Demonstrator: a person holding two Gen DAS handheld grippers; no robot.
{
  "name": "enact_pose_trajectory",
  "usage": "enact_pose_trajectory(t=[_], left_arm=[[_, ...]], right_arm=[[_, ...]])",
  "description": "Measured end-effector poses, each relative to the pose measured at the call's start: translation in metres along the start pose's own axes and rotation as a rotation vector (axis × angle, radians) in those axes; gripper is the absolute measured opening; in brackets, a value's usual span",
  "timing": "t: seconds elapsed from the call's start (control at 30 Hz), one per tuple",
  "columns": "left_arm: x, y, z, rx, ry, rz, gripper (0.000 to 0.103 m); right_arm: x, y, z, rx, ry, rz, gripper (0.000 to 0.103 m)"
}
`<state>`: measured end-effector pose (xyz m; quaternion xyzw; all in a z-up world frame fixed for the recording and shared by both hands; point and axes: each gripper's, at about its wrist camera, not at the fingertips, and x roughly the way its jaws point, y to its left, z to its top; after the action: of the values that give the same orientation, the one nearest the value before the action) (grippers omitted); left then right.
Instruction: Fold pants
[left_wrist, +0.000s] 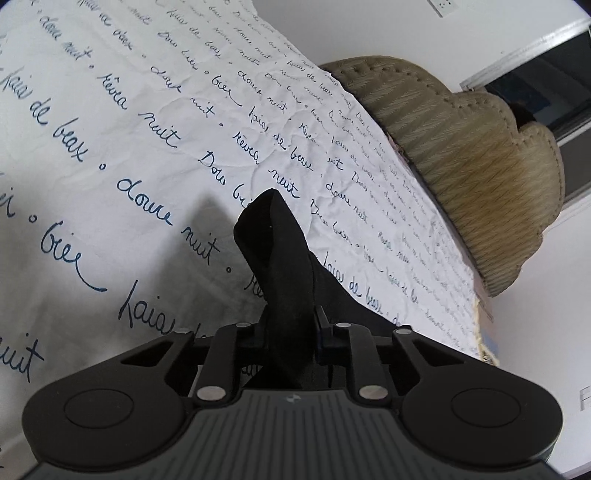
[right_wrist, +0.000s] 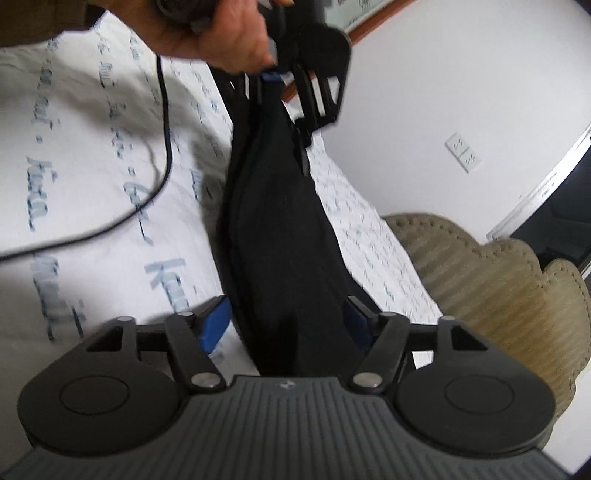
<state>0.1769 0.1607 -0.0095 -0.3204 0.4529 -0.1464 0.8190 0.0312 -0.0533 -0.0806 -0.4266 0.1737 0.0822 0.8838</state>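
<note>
Hanging pants (right_wrist: 273, 221) between both grippers' jaws

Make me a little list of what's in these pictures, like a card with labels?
surface: white bed sheet with blue handwriting
clothing: black pants, lifted off the sheet, stretched between both grippers
left gripper: shut on a bunched end of the pants
right gripper: jaws apart, pants passing between them
hand: holding the left gripper
cable: black, lying on the sheet
beside bed: tan cushion
</note>
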Motion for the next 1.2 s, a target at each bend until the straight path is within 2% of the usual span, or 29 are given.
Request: enact_pose_trajectory(t=[0.07,0.2,0.3,0.33,0.37,0.43,0.5,0.53,0.67,0.9,1.07,1.1,1.17,1.2], left_arm=[[0.003,-0.003,0.0,0.023,0.006,0.02,0.019],[0.006,0.002,0.002,0.017,0.024,0.023,0.02],[0.012,0.01,0.004,-0.017,0.051,0.023,0.026],[0.014,0.014,0.005,-0.037,0.056,0.016,0.026],[0.016,0.018,0.005,-0.049,0.061,0.013,0.026],[0.016,0.021,0.004,-0.059,0.055,0.002,0.022],[0.012,0.018,0.002,-0.045,0.042,0.002,0.019],[0.01,0.015,0.001,-0.038,0.034,0.001,0.018],[-0.001,0.001,0.001,-0.02,0.011,-0.001,0.018],[-0.023,-0.044,-0.005,0.045,-0.058,0.002,0.018],[-0.035,-0.078,-0.014,0.101,-0.101,-0.002,0.017],[-0.035,-0.082,-0.016,0.108,-0.106,0.001,0.017],[-0.032,-0.087,-0.018,0.118,-0.104,0.015,0.017],[-0.031,-0.088,-0.02,0.124,-0.106,0.025,0.017]], right_arm=[[0.005,0.006,0.004,-0.011,-0.014,0.004,0.068],[0.013,0.015,0.016,0.002,-0.06,0.012,0.077],[0.025,0.013,0.023,0.029,-0.056,-0.023,0.074],[0.03,0.013,0.024,0.033,-0.049,-0.033,0.06],[0.034,0.013,0.025,0.037,-0.039,-0.034,0.052],[0.039,0.013,0.026,0.045,-0.031,-0.02,0.025],[0.037,0.017,0.027,0.029,-0.042,-0.024,0.012],[0.035,0.019,0.026,0.019,-0.054,-0.045,0.012],[0.03,0.01,0.025,0.059,-0.073,-0.037,0.011],[0.012,-0.034,0.022,0.287,-0.102,0.023,0.011],[0.0,-0.052,0.013,0.381,-0.126,0.039,0.011],[-0.002,-0.055,0.01,0.394,-0.131,0.064,0.016],[-0.006,-0.067,0.005,0.416,-0.129,0.212,0.027],[-0.014,-0.075,0.001,0.43,-0.161,0.269,0.028]])
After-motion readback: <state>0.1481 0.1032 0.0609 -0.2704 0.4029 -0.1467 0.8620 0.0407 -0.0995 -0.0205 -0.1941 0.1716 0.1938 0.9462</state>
